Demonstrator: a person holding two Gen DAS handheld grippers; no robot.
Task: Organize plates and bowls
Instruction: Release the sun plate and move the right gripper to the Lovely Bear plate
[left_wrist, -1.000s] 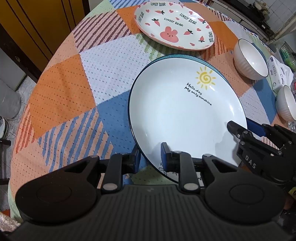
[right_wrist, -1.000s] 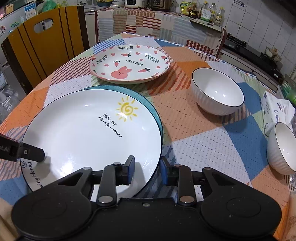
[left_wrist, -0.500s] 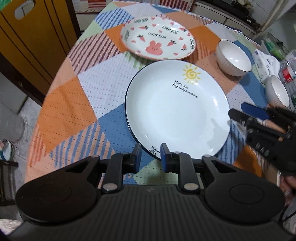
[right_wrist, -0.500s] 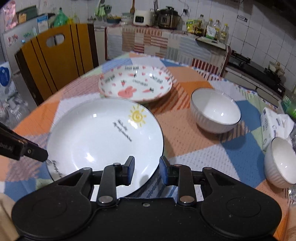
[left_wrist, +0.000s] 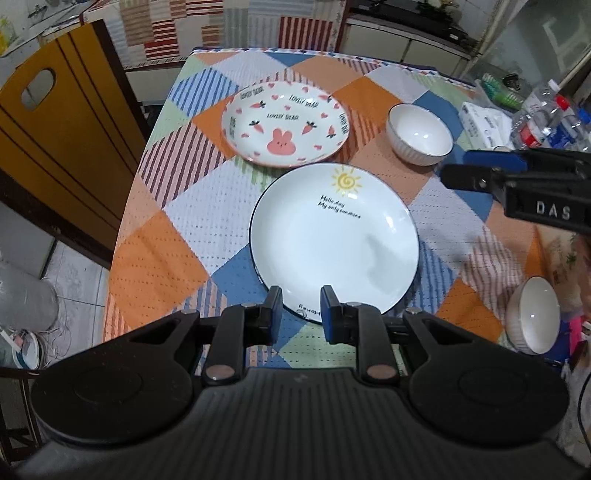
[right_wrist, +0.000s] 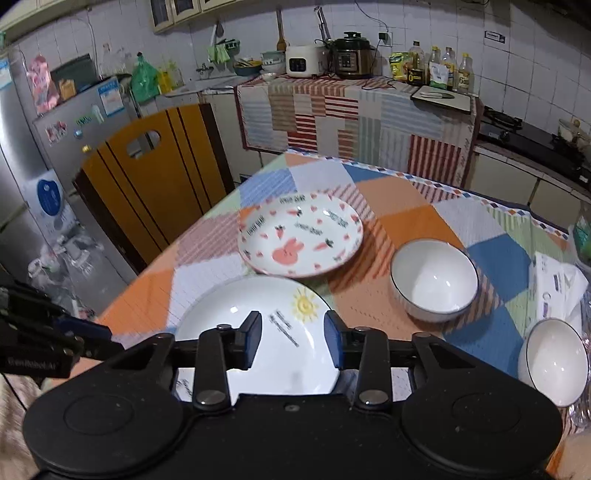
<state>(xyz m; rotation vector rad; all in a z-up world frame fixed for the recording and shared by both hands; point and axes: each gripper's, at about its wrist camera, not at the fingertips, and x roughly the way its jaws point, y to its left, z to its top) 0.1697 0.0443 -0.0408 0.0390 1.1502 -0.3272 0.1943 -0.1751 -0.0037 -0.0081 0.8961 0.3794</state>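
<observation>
A white sun plate (left_wrist: 334, 240) lies on the checked tablecloth (left_wrist: 166, 258), also in the right wrist view (right_wrist: 258, 339). A pink rabbit plate (left_wrist: 284, 125) (right_wrist: 299, 240) sits beyond it. One white bowl (left_wrist: 419, 134) (right_wrist: 434, 280) stands right of the rabbit plate, a second white bowl (left_wrist: 533, 314) (right_wrist: 552, 360) at the near right edge. My left gripper (left_wrist: 297, 312) is open and empty, raised above the sun plate's near rim. My right gripper (right_wrist: 291, 338) is open and empty, high above the sun plate; it shows in the left wrist view (left_wrist: 465, 166).
A tissue pack (left_wrist: 485, 123) and plastic bottles (left_wrist: 546, 118) crowd the table's right side. A yellow folding panel (right_wrist: 147, 177) stands left of the table. A covered counter (right_wrist: 351, 110) with cookers lies behind. The table's left edge (left_wrist: 122, 229) drops to the floor.
Both grippers have lifted up and back from the sun plate, empty. The plate rests on the table, and more of the room has come into view.
</observation>
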